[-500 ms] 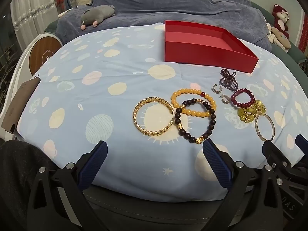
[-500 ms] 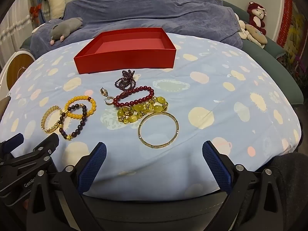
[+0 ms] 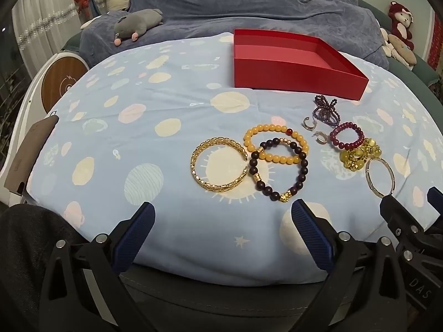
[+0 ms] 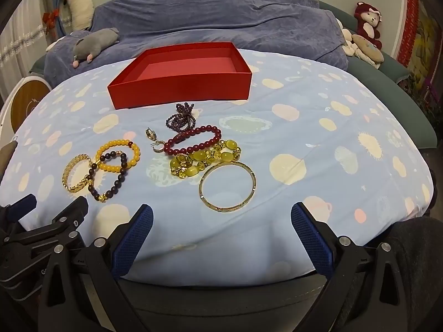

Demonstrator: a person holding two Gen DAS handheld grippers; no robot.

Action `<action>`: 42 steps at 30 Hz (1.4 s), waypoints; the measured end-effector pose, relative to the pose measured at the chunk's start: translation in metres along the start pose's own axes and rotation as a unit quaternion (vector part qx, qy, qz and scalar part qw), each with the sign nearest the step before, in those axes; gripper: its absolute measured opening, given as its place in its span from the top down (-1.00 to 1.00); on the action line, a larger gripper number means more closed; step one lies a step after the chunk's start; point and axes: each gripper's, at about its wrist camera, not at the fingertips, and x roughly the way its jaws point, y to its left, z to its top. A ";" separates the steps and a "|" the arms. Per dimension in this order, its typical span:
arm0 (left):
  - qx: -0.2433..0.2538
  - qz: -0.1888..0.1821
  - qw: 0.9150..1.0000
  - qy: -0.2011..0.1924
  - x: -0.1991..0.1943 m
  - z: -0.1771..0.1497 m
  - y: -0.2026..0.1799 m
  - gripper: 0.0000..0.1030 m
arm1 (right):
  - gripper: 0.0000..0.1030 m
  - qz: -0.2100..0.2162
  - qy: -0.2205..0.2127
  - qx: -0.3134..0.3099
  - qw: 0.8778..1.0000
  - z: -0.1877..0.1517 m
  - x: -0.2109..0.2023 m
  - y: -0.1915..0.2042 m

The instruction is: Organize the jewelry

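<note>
Both grippers hovering low and empty, nothing picked yet

Since half a second ago both views are barely shifting, so sorting is not starting: the left gripper (image 3: 221, 231) and right gripper (image 4: 221, 231) are standing wide apart, while the bracelets, such as the woven gold cuff (image 3: 218, 164) and thin gold bangle (image 4: 227, 186) (mid-frame), are lying on the planet-print blue sheet (image 3: 144, 105), the open red cardboard box (image 4: 182, 74) sitting empty above, a grey blanket behind.
</note>
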 end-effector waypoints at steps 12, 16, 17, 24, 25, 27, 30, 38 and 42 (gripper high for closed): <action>-0.005 -0.002 1.000 -0.004 -0.002 0.002 0.001 -0.83 | -0.87 0.003 -0.006 -0.006 1.000 -0.004 -0.006 0.000; -0.004 -0.002 1.000 -0.005 -0.002 0.001 0.001 -0.83 | -0.87 0.004 -0.006 -0.005 1.000 -0.003 -0.006 0.000; -0.005 -0.001 1.000 -0.005 -0.003 0.001 0.001 -0.83 | -0.87 0.003 -0.006 -0.005 1.000 -0.003 -0.006 0.000; -0.003 0.000 1.000 -0.007 -0.003 0.001 0.000 -0.83 | -0.87 0.003 -0.006 -0.005 1.000 -0.003 -0.006 0.001; -0.003 -0.001 1.000 -0.007 -0.003 0.001 0.000 -0.83 | -0.87 0.003 -0.006 -0.005 1.000 -0.003 -0.006 0.000; -0.003 0.000 1.000 -0.007 -0.003 0.001 0.000 -0.83 | -0.87 0.003 -0.006 -0.005 1.000 -0.003 -0.006 0.001; -0.003 0.000 1.000 -0.007 -0.003 0.001 0.000 -0.83 | -0.87 0.003 -0.006 -0.006 1.000 -0.003 -0.006 0.000; -0.003 0.000 1.000 -0.007 -0.003 0.001 0.000 -0.83 | -0.87 0.003 -0.007 -0.006 1.000 -0.004 -0.006 0.000; -0.003 -0.001 1.000 -0.008 -0.003 0.001 0.000 -0.83 | -0.87 0.003 -0.007 -0.005 1.000 -0.004 -0.007 0.000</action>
